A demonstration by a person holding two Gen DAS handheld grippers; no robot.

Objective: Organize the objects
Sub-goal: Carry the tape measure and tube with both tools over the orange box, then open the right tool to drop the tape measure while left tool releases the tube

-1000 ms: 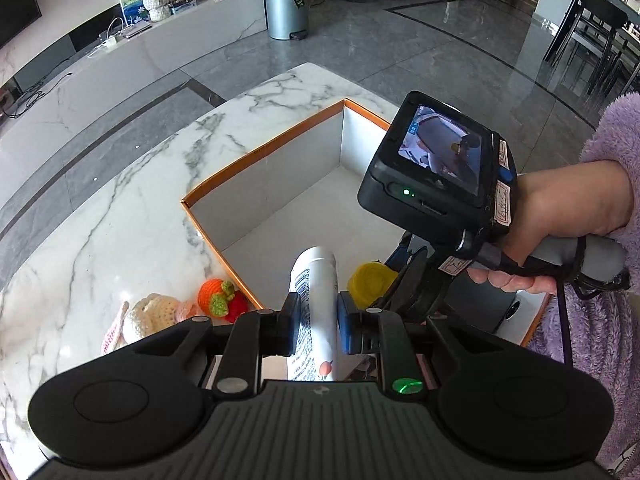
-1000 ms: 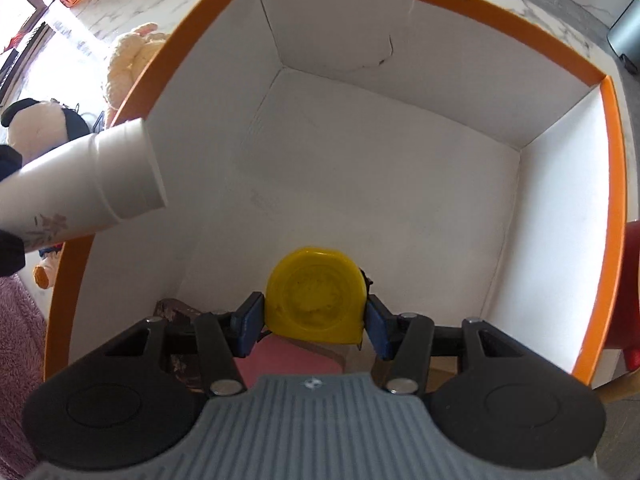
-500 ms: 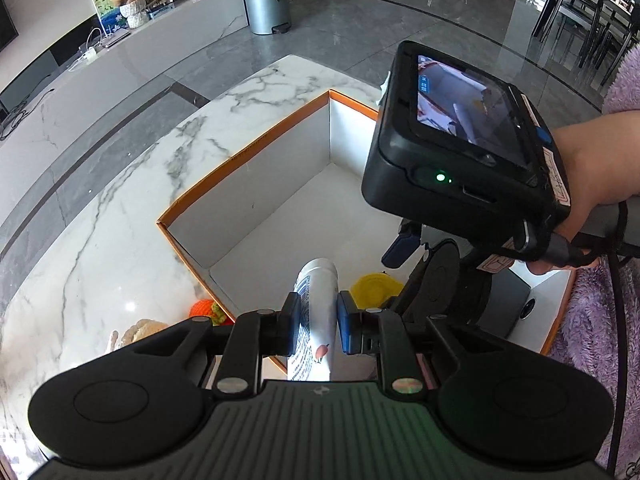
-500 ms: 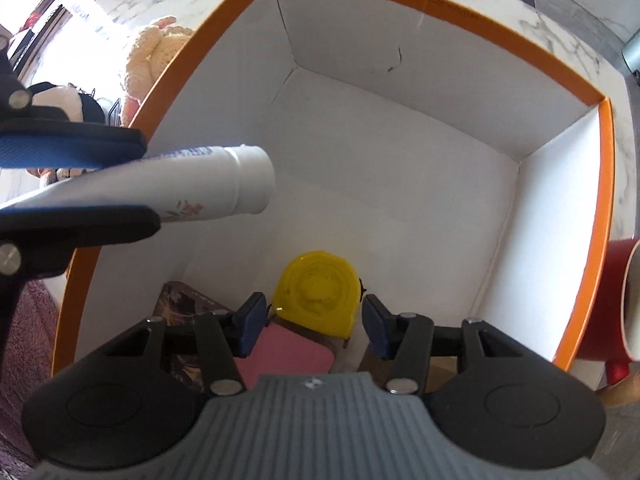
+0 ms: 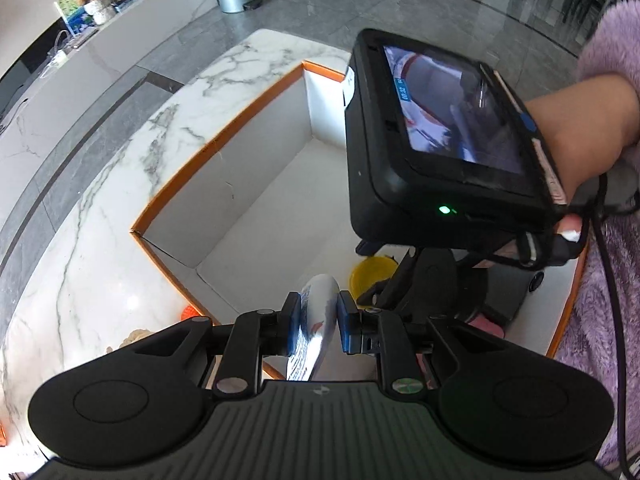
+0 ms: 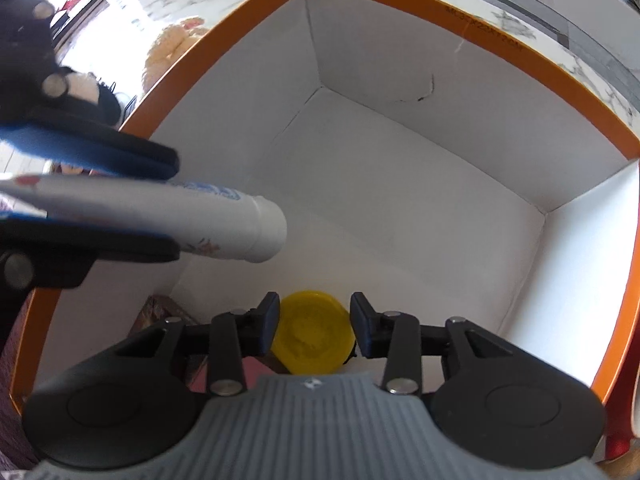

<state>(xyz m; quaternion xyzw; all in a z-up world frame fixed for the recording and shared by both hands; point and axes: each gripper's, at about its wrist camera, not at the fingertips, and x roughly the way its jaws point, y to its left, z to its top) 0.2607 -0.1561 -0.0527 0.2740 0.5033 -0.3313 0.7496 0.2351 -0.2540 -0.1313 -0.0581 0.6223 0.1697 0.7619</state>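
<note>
An open box (image 6: 436,92) with white walls and an orange rim stands on the marble bench (image 5: 120,168). Most of its white floor is bare. In its near corner lies a yellow round object (image 6: 314,338), with a pink item (image 5: 490,326) and a dark patterned item (image 6: 154,314) beside it, both mostly hidden behind the gripper bodies.

The left hand-held gripper (image 5: 319,322) is clenched on a white tube (image 5: 316,320) with blue print; its blue pads press the tube's sides, and the capped end juts forward beyond the fingertips, over the box interior. In the right wrist view the same tube (image 6: 224,224) reaches in from the left, its cap hanging above the box floor, up and to the left of the right gripper's fingers.

The right hand-held gripper (image 6: 315,330) points down into the near corner, its jaws closing with the yellow object between them but below the fingertips; there is a narrow gap on each side, and the pads do not press it. In the left wrist view, that gripper's body and screen sit just right of the tube, held by a hand (image 5: 580,136) in a fuzzy lilac sleeve (image 5: 604,280).

Outside the box, left of the left gripper, a cream plush toy (image 6: 176,46) and an orange toy (image 5: 190,312) lie on the bench.
</note>
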